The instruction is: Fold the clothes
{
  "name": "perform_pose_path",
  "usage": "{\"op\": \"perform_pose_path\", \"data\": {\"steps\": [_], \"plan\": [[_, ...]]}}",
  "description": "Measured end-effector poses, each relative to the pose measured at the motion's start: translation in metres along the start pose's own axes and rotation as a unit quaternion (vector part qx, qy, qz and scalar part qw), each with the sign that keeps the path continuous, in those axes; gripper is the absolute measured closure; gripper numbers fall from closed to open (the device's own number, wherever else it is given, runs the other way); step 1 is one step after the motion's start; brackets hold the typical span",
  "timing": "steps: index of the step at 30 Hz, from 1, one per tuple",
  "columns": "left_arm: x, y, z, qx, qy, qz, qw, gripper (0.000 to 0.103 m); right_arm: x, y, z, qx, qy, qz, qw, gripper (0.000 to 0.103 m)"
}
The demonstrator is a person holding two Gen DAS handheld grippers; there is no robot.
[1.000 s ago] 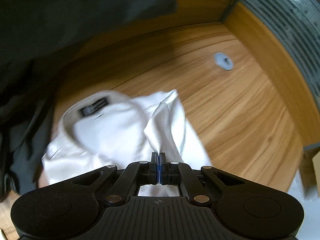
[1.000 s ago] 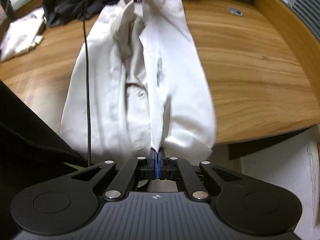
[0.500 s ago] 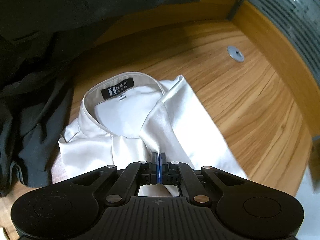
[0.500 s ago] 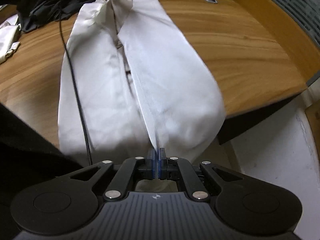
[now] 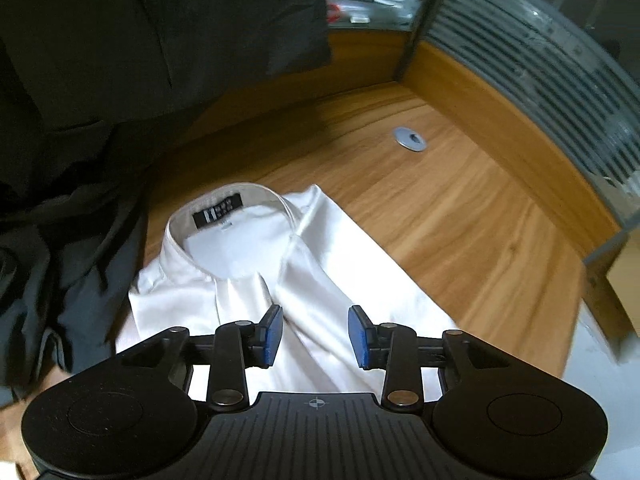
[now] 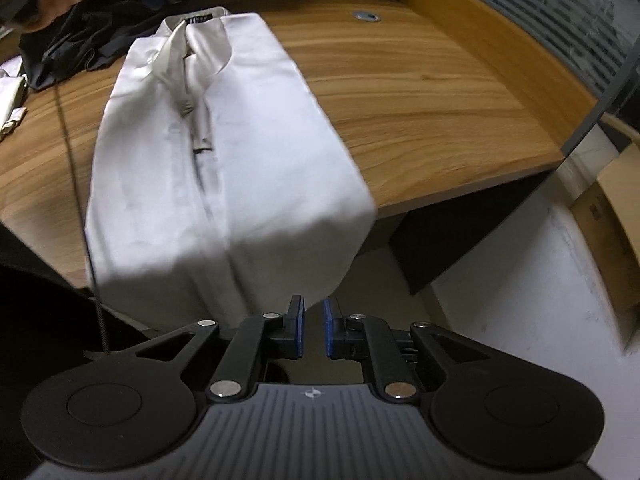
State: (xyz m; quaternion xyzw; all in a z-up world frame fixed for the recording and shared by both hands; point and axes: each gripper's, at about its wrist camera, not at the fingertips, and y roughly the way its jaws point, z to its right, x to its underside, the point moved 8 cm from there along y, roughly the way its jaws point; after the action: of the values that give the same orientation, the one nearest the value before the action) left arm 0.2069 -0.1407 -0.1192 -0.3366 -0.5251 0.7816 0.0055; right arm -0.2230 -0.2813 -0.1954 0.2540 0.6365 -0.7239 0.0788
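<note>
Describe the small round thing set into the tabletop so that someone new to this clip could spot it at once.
Start at the wooden table and go past the collar of the white shirt toward the far corner with the slatted panel. The grey cable grommet sits flush there, the only metal-grey disc on bare wood.

A wooden desk (image 5: 460, 216) with a round metal cable grommet (image 5: 409, 139) set in its top, backed by slatted blinds (image 5: 540, 60). A cardboard box (image 6: 612, 216) stands on the pale floor (image 6: 520, 300) beside the desk's end.
</note>
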Motion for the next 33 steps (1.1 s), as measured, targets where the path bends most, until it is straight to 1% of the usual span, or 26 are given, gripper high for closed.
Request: {"op": "perform_pose_path", "data": {"steps": [3,6,12,16,19,21,24,26,27,28,29,31,33], "plan": [[0.018,-0.013,0.009,-0.002,0.002,0.000,1.0000,0.064,-0.006,0.002,0.019,-0.014,-0.021,0.008,1.000,0.086],[0.042,-0.029,0.020,-0.011,-0.006,-0.001,0.9999,0.064,-0.014,0.006,0.035,-0.041,-0.044,0.016,0.998,0.078],[0.097,-0.057,0.046,-0.044,-0.054,0.006,0.9976,0.062,-0.028,0.021,0.066,-0.103,-0.115,0.015,0.988,0.076],[0.139,-0.070,0.065,-0.074,-0.063,0.011,0.9952,0.055,-0.038,0.030,0.083,-0.137,-0.161,0.022,0.977,0.073],[0.171,-0.076,0.079,-0.093,-0.065,0.015,0.9934,0.054,-0.040,0.036,0.089,-0.153,-0.202,0.025,0.967,0.073],[0.194,-0.077,0.089,-0.102,-0.077,0.011,0.9918,0.052,-0.041,0.039,0.092,-0.165,-0.225,0.023,0.960,0.072],[0.222,-0.076,0.103,-0.107,-0.095,0.007,0.9896,0.050,-0.039,0.044,0.094,-0.186,-0.245,0.021,0.951,0.062],[0.242,-0.076,0.113,-0.110,-0.106,0.005,0.9882,0.047,-0.037,0.050,0.094,-0.197,-0.255,0.020,0.946,0.060],[0.252,-0.075,0.117,-0.109,-0.111,0.006,0.9878,0.044,-0.036,0.053,0.094,-0.202,-0.259,0.019,0.944,0.057],[0.261,-0.074,0.122,-0.107,-0.115,0.007,0.9875,0.043,-0.034,0.057,0.094,-0.207,-0.264,0.019,0.942,0.053],[0.271,-0.071,0.126,-0.105,-0.118,0.006,0.9874,0.043,-0.032,0.061,0.093,-0.212,-0.270,0.018,0.939,0.051],[0.292,-0.063,0.134,-0.112,-0.113,0.002,0.9872,0.040,-0.027,0.071,0.091,-0.224,-0.283,0.021,0.932,0.046],[0.313,-0.054,0.137,-0.130,-0.106,-0.002,0.9859,0.037,-0.021,0.083,0.087,-0.233,-0.299,0.016,0.925,0.043]]}}
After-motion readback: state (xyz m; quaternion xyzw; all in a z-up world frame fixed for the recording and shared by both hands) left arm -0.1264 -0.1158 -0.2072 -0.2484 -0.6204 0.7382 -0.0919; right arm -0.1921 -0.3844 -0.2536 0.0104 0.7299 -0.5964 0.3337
